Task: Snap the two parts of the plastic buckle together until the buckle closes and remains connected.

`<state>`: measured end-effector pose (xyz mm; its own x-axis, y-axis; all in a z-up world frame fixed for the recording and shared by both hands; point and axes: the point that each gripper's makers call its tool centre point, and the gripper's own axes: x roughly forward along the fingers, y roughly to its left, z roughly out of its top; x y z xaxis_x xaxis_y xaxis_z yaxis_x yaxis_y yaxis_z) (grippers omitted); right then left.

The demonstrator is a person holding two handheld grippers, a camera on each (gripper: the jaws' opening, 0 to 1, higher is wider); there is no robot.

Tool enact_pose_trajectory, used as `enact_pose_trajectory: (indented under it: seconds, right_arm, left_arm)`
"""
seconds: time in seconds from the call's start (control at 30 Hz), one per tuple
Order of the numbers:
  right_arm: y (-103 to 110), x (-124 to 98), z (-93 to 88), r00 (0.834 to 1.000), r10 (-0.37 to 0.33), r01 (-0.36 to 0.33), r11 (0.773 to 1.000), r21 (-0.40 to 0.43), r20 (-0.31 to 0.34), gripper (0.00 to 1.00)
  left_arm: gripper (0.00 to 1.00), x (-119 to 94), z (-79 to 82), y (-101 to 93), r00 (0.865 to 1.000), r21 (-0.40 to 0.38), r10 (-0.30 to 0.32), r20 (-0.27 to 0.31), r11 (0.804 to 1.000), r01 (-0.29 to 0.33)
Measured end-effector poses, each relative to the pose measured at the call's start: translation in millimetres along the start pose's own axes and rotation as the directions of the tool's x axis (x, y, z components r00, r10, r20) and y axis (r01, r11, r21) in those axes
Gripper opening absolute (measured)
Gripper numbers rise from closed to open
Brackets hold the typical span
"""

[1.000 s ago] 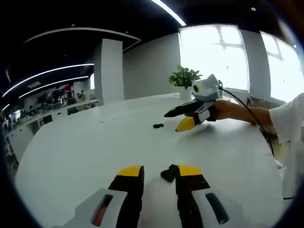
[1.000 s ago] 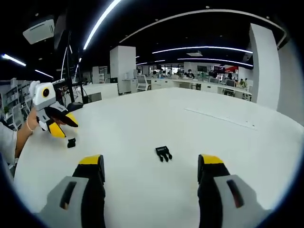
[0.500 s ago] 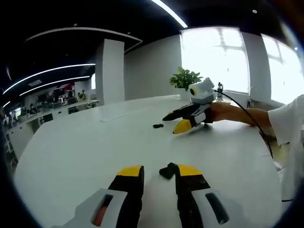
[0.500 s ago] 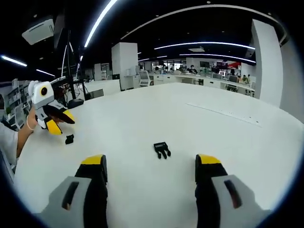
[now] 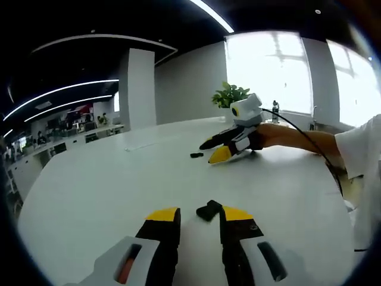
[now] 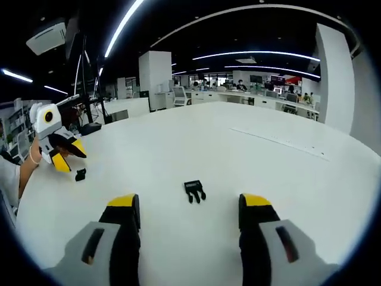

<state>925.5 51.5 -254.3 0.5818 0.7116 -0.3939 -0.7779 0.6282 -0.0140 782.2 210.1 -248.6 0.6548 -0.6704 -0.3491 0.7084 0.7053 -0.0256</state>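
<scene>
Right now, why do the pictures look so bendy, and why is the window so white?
Both views come through a fisheye lens, so the white table edge and ceiling lights curve. In the left gripper view the window is overexposed by daylight, and the plant looks soft. In the right gripper view the buckle part looks fairly sharp.

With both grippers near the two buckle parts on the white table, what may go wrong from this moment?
The left gripper sits off-centre: the socket part lies by one fingertip, so closing may push it away. The pronged part lies flat between the wide-open jaws of the right gripper and may slide on the smooth table.
</scene>
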Motion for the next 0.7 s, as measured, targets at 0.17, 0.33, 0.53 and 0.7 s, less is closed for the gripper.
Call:
enact_pose_trajectory:
  seconds: [0.17,0.33,0.53,0.7]
  right_arm:
    - [-5.5,0.4,0.3,1.0,-0.003,0.003,1.0,-0.021,-0.004,0.59]
    - [-5.9,0.8,0.6,1.0,-0.002,0.002,1.0,-0.028,0.001,0.53]
    - [-7.2,4.0,2.1,1.0,0.003,-0.003,0.999,-0.041,-0.004,0.47]
    - [-6.5,5.4,2.9,1.0,0.007,-0.007,0.999,-0.041,-0.001,0.36]
  left_arm:
    - [0.26,0.9,-1.1,-0.3,1.0,0.0,-0.002,-0.009,1.0,0.002]
    - [0.26,1.0,-1.0,-0.7,1.0,-0.003,-0.002,-0.008,1.0,0.002]
    - [0.26,0.3,-1.0,-1.0,1.0,-0.004,-0.002,-0.006,1.0,0.002]
    - [0.26,0.0,-1.6,-1.4,1.0,-0.004,-0.001,-0.008,1.0,0.001]
